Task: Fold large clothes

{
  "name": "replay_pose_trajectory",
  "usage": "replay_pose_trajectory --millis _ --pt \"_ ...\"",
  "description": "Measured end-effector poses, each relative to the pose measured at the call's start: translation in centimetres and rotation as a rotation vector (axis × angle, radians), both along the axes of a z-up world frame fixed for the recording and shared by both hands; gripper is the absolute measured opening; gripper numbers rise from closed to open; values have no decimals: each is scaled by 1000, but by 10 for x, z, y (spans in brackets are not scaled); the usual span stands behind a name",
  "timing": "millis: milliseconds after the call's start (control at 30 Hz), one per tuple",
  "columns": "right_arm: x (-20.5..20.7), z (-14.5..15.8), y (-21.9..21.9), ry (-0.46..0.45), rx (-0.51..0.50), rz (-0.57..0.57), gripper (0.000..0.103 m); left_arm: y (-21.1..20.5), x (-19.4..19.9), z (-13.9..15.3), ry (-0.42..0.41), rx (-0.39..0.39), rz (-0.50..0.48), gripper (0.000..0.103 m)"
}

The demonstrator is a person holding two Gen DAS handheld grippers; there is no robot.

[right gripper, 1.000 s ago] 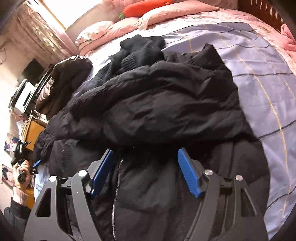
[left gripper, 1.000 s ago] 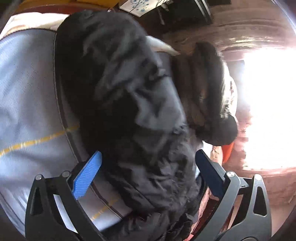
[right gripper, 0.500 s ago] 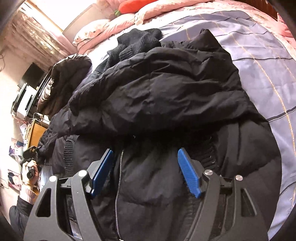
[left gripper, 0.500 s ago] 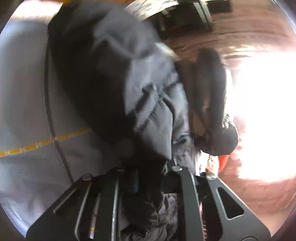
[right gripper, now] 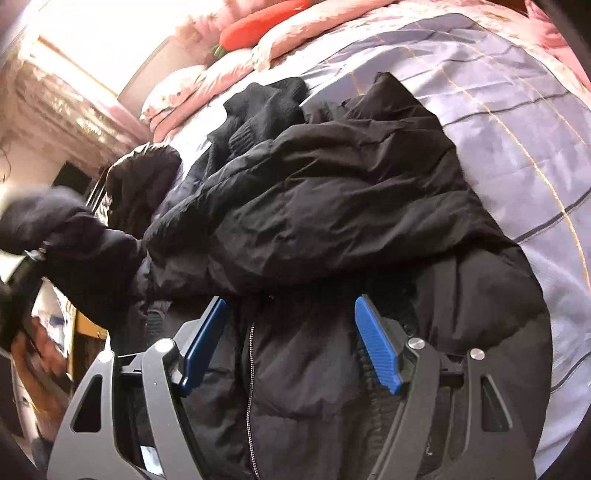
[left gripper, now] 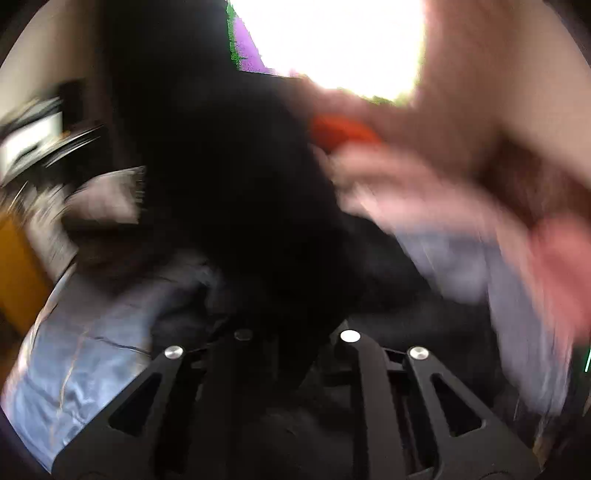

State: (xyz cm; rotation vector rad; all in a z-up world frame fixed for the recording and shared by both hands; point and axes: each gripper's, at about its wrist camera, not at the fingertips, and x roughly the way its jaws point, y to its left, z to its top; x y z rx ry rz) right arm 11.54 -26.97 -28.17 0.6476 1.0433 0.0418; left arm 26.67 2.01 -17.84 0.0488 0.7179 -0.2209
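A large black puffer jacket lies crumpled on the bed, its zipper running down between my right gripper's fingers. My right gripper hovers open just over the jacket's front, with nothing pinched. In the right wrist view, the left gripper at the far left holds the jacket's sleeve lifted off the bed. The left wrist view is heavily blurred. There, black sleeve fabric fills the narrow gap of my left gripper; its jaws are opening slightly but still pinch the fabric.
The lilac checked bedcover lies bare to the right of the jacket. A black knitted garment lies behind the jacket, with another dark coat at the bed's left edge. Pink pillows and an orange cushion line the head end. A yellow cabinet stands beside the bed.
My left gripper shut on the black sleeve, then swung up and round with it, so its view now faces the window. The right gripper rolled a little and stays open.
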Motion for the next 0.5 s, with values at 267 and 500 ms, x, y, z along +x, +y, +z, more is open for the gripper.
replay_pose_trajectory --millis 267,500 --pt "-3 3 -31 -2 46 -93 73 -75 -9 -50 103 395 -197 47" --pt "0 37 -18 -124 50 -56 73 -29 -61 -47 320 169 -377 72"
